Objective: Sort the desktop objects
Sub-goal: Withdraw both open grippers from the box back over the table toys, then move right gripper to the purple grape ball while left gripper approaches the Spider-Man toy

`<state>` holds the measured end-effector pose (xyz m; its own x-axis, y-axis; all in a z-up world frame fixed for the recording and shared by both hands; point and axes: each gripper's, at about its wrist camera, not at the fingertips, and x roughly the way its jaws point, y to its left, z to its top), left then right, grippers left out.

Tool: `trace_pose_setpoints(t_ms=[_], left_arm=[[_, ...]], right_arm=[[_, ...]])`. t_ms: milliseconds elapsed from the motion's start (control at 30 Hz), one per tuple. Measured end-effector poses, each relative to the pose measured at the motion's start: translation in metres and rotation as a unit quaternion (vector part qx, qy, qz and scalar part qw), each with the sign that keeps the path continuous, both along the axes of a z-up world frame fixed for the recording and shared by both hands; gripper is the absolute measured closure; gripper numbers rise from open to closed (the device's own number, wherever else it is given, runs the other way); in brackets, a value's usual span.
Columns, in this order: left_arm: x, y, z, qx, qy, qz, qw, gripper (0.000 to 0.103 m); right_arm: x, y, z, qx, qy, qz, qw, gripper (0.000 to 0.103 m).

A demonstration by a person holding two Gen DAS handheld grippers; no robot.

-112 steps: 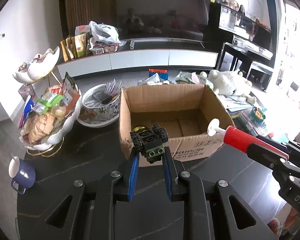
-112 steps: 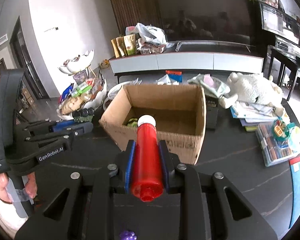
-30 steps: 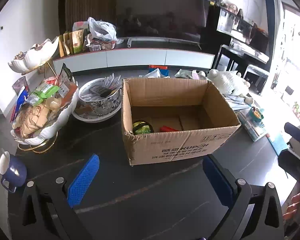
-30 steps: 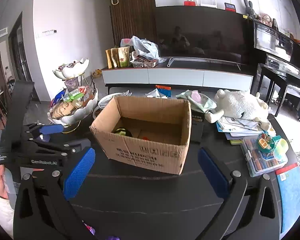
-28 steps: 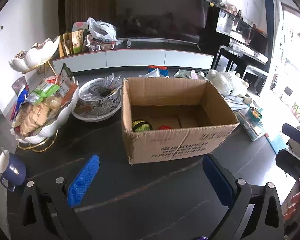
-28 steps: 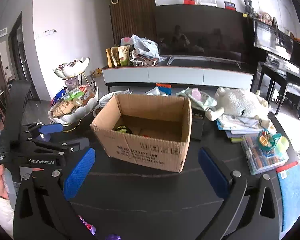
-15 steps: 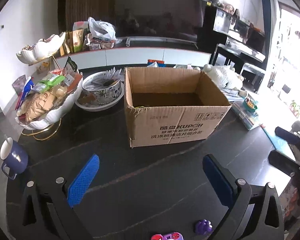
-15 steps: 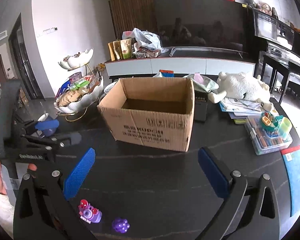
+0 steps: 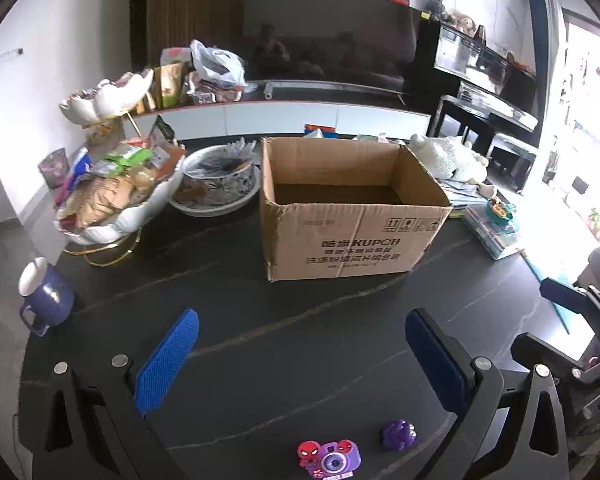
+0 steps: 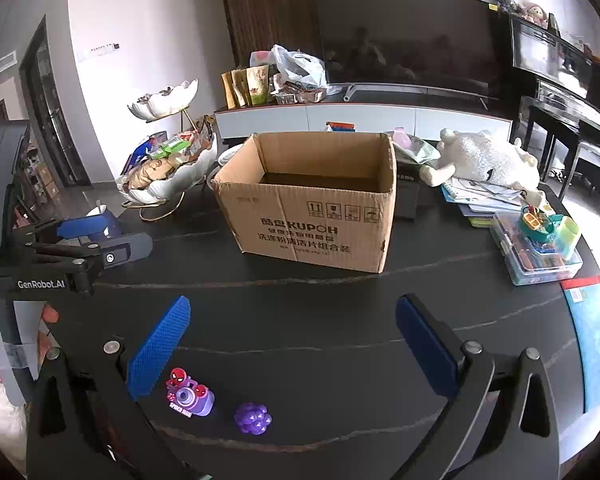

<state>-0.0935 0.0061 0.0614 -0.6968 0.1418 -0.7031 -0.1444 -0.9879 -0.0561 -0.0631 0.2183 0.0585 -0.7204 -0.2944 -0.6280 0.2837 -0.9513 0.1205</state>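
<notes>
An open cardboard box stands mid-table; its inside is hidden from this low angle. A purple toy camera and a purple grape toy lie on the dark table near the front edge. My left gripper is open and empty, its blue pads wide apart just behind the two toys. My right gripper is also open and empty, with both toys below its left finger. In the right wrist view the left gripper's body shows at the left.
A white shell stand of snacks, a patterned bowl and a blue mug sit left of the box. A plush toy, papers and a clear box of small items lie at the right. A blue book lies at the right edge.
Both grippers, earlier shut on a toy car and a red bottle, are open and empty. They have pulled back and lowered; the box interior dropped from sight and the purple toys came into view.
</notes>
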Motion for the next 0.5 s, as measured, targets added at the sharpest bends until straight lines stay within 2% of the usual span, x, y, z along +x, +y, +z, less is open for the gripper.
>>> trace_pose_setpoints(t_ms=[267,500], left_arm=[[0.018,0.006,-0.006,0.01,-0.02,-0.013,0.9997,0.001],[0.031,0.011,-0.032,-0.001,-0.052,-0.029,0.9982,0.001]], right_arm=[[0.015,-0.009,-0.012,0.023,-0.018,-0.002,1.0,0.001],[0.031,-0.013,-0.038,0.033,-0.038,-0.007,0.999,0.002]])
